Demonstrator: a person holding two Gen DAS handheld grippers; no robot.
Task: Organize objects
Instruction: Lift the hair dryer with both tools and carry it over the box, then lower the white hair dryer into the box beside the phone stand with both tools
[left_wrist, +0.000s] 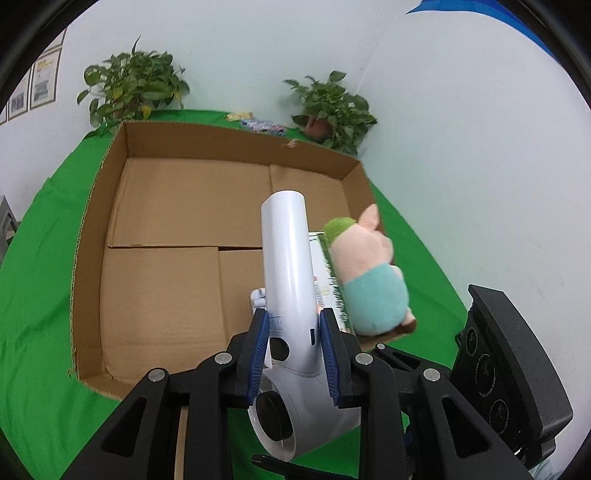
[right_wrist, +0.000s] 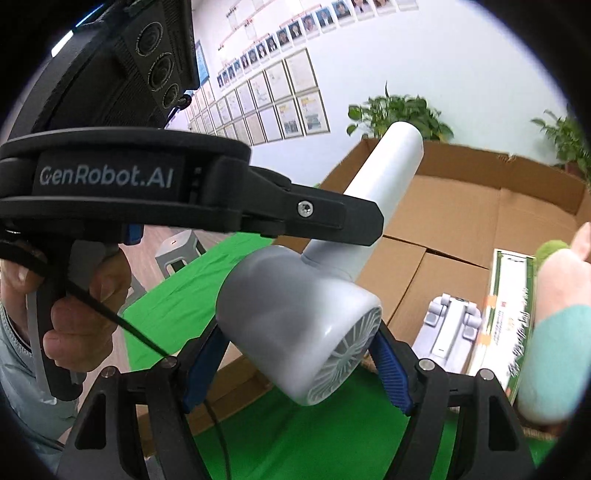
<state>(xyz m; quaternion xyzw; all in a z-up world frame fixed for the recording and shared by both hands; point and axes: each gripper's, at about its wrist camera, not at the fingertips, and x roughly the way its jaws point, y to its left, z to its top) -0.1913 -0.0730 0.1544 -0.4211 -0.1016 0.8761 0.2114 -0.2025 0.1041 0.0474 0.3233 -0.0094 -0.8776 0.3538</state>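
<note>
Green cloth is covering the table under a wide, shallow cardboard box, which is sitting against a white wall with two potted plants standing behind its far rim. Framed papers are hanging on the wall to the box's left.

Above the near right part of the box, the left gripper is pinching a white hair dryer by its handle, blue pads pressing on both sides, the handle's end pointing toward the box's far wall. A person's hand is gripping this tool's handle in the right wrist view. The right gripper is standing spread around the dryer's round head; whether its pads are touching the head I cannot tell.

Inside the box, along its right wall, a plush pig is lying on a green-and-white carton, and a small white folding stand is lying just beside that carton.
</note>
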